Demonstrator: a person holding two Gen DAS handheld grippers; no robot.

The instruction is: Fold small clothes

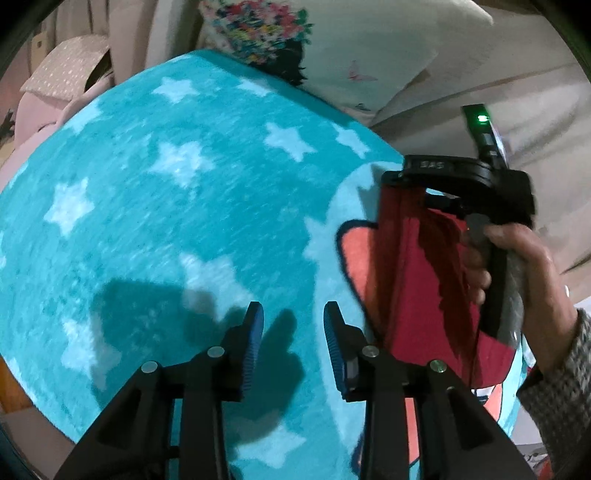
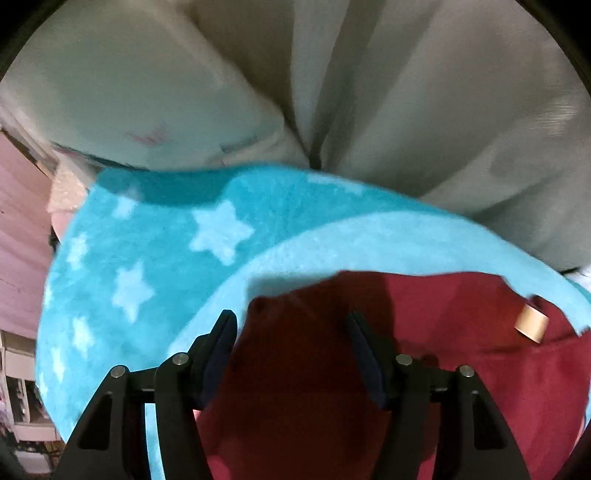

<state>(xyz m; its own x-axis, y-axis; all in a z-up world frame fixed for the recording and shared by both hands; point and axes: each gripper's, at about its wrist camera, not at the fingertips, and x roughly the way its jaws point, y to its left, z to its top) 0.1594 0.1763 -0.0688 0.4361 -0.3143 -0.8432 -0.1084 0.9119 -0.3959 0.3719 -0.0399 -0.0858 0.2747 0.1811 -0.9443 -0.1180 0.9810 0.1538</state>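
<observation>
A small dark red garment (image 1: 417, 280) lies at the right of a round turquoise rug with pale stars (image 1: 166, 206). In the right wrist view the garment (image 2: 461, 369) fills the lower right, with a tan label (image 2: 532, 325) on it. My left gripper (image 1: 293, 317) is open and empty, above bare rug to the left of the garment. My right gripper (image 2: 291, 325) is open, its fingers (image 2: 225, 339) spread just over the garment's left part; nothing is pinched. The right gripper's body (image 1: 461, 177) shows in the left wrist view, held by a hand (image 1: 517, 266) over the garment.
Pale cushions and bedding (image 2: 369, 92) rise behind the rug. A flowered pillow (image 1: 258, 29) and a pink dotted box (image 1: 62, 70) stand at the far edge. An orange patch with a dark outline (image 1: 356, 254) on the rug lies beside the garment.
</observation>
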